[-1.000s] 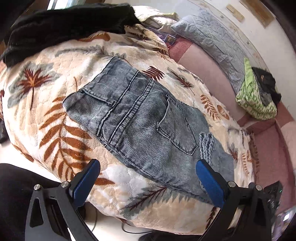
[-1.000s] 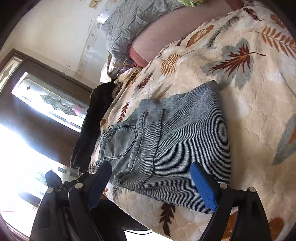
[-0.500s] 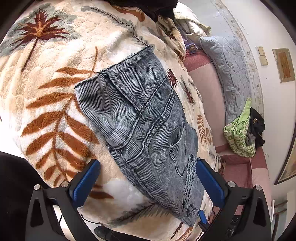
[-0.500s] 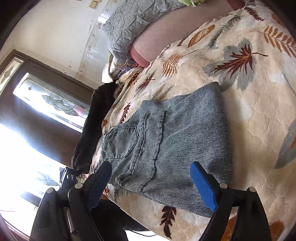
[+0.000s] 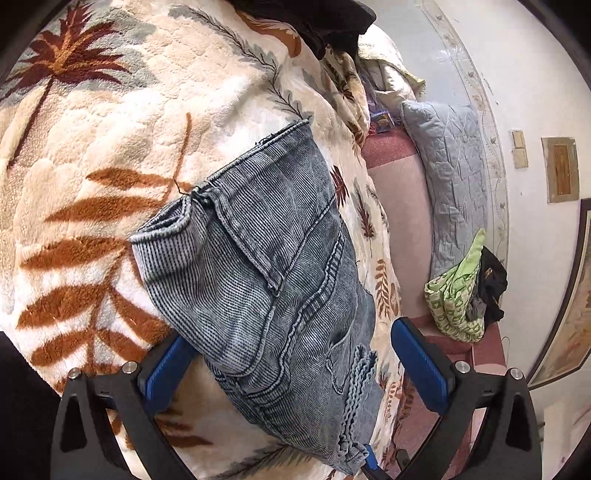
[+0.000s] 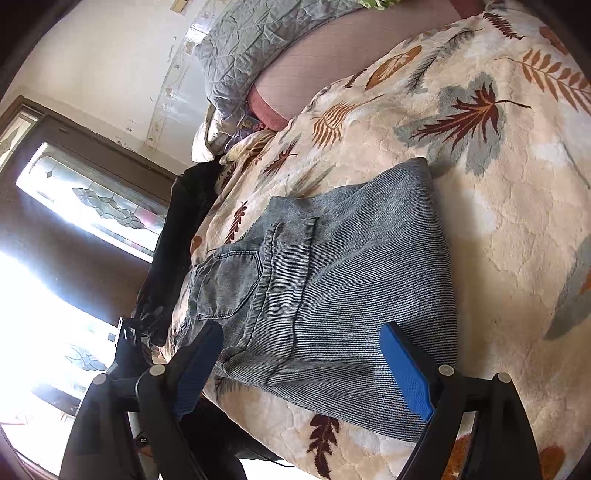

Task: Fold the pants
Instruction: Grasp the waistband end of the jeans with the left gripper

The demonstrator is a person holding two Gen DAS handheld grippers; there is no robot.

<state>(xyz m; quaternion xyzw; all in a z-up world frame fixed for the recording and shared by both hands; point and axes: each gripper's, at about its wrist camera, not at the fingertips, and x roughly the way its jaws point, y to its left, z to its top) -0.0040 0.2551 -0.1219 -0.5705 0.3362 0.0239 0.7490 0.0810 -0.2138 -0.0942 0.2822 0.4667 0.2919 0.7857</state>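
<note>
1. In the left wrist view, the left gripper (image 5: 291, 363) hovers with its blue fingers (image 5: 417, 363) spread wide and nothing between them, straddling the near end of the pants (image 5: 266, 280) at 6 o'clock.
2. In the right wrist view, the right gripper (image 6: 301, 369) is likewise spread wide and empty, its pads framing the near edge of the pants (image 6: 332, 295) at 6 o'clock.
3. The grey-blue denim lies as a compact, layered bundle on the leaf-print blanket (image 5: 122, 122), filling the centre of both views; a back pocket (image 6: 229, 284) faces up at 9 o'clock in the right wrist view.
4. Judging by the stacked layers and tidy outline, the folding looks largely done; at most one more fold or some smoothing seems left, as one rolled cuff (image 5: 166, 225) stands proud of the bundle.
5. Beyond, at 12 o'clock in the left wrist view, dark clothing (image 5: 317, 22) sits on the blanket.
6. Farthest off, a grey quilted pillow (image 5: 450, 177) at 2 o'clock and a green cloth (image 5: 454, 295) at 3 o'clock rest on the pink sheet (image 5: 399, 206).
</note>
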